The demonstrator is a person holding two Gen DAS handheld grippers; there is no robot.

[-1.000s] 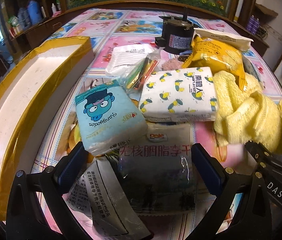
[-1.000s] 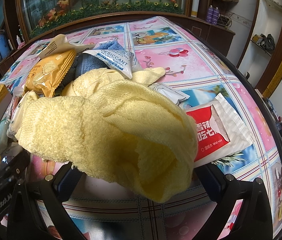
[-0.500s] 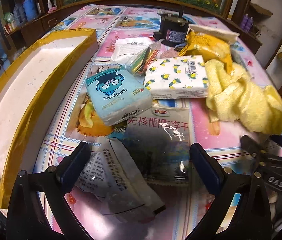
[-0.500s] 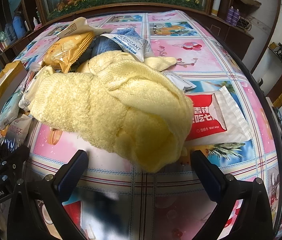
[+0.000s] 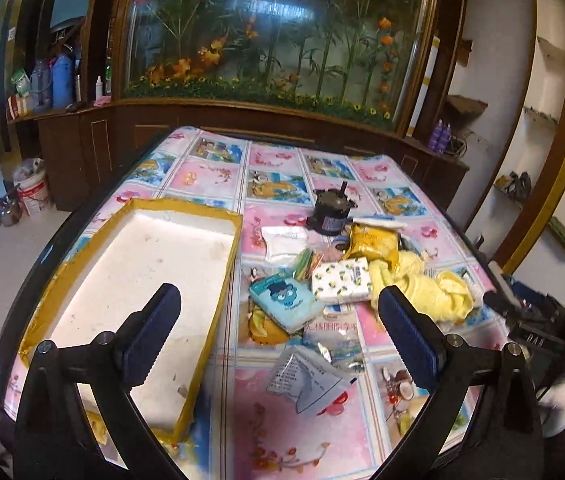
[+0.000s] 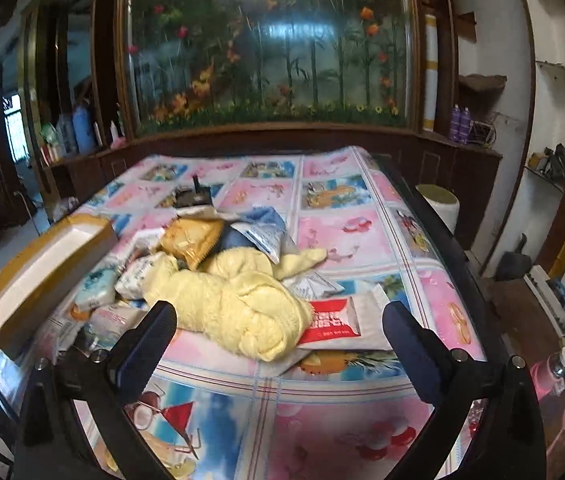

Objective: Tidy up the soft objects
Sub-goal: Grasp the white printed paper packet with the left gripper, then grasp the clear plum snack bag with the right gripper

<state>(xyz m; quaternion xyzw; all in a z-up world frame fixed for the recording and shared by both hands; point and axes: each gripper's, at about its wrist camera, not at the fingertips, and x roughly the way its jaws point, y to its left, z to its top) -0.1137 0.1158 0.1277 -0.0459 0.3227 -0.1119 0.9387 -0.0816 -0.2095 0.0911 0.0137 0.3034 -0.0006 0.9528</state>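
Nothing sorted yet, by the look of it. Counter (image 5: 218, 184) carries the box (image 5: 154, 280), bare inside. Towel (image 6: 234, 304), tissue packs (image 5: 340, 282) and pouches lie heaped beside it. Left gripper (image 5: 278, 332) and right gripper (image 6: 278, 340): jaws wide apart, holding nothing.

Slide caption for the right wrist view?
Open right gripper above a yellow towel among packets on the table.
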